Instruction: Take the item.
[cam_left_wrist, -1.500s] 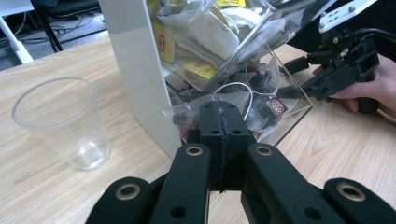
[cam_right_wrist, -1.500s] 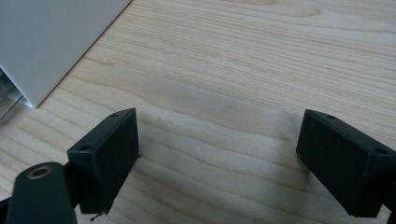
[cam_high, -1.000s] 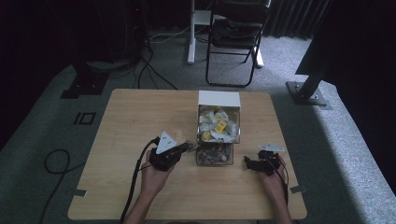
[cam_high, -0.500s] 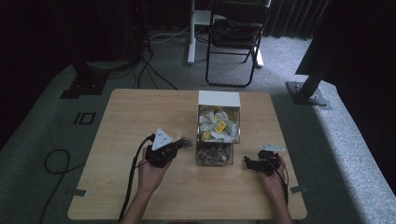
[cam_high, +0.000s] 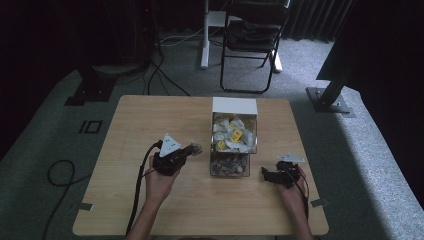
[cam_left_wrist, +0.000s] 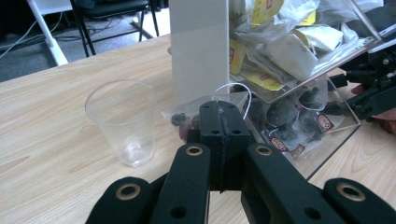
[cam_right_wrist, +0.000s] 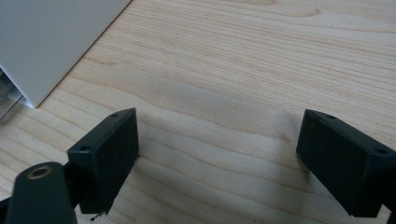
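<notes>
1. In the left gripper view, the left gripper has its jaws pressed together on a clear tea bag of dark leaves, whose white string loops up just beyond the tips.
2. Left of those closed jaws and slightly ahead stands an empty clear plastic cup, upright on the wooden table. The high view gives only a faint ring for the cup, just off the left gripper's tip.
3. Beyond the tips and to their right is the clear tiered box, with dark tea bags in its lower bin and yellow-tagged white packets above.
4. In the right gripper view, the right gripper has its jaws wide apart with bare wood between them; a white panel of the box sits ahead to their left.
5. The high view places the right gripper just right of the box and the left gripper just left of it.
</notes>
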